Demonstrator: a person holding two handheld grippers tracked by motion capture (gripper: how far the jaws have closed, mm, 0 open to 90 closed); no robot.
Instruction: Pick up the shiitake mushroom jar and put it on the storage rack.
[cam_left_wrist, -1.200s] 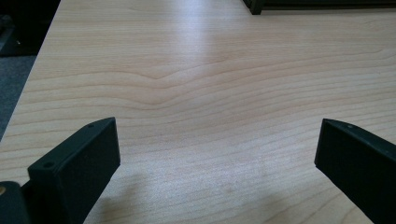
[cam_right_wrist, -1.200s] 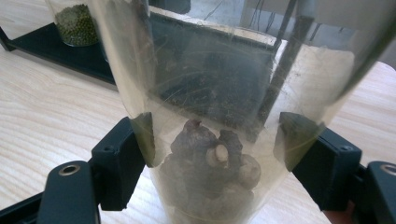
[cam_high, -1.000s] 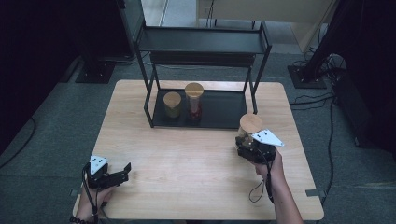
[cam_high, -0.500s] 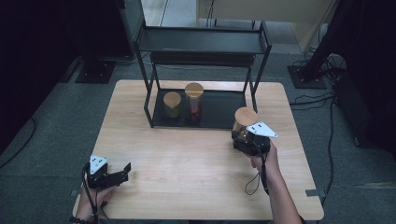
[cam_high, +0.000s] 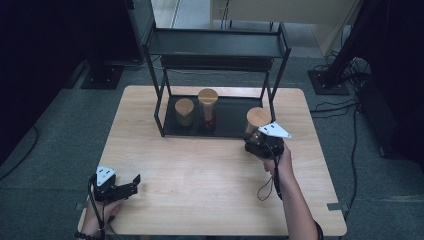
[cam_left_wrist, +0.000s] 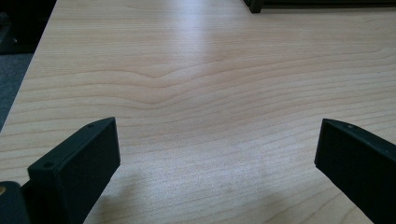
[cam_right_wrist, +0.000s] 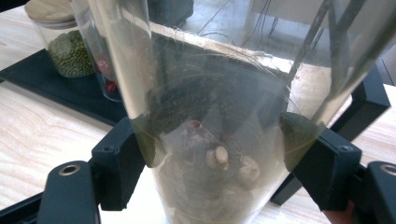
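Right gripper (cam_high: 257, 138), right of centre, pinching glass jar (cam_high: 257, 121) just beside black rack (cam_high: 216, 50); probably carrying toward lower shelf, needing gentle lowering beside two jars. Left gripper (cam_high: 131, 184), lower left, spread, idling.

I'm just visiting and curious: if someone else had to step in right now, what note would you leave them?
Right gripper: shut on the held jar, glass with a wooden lid, beside the black rack at its right front leg.
Left gripper: open, holding nothing, low over the table near its front left corner.
Done: green-bean jar and red-filled jar stand on the rack's bottom tray.
Left: probably set the held jar on the tray beside them, then release.
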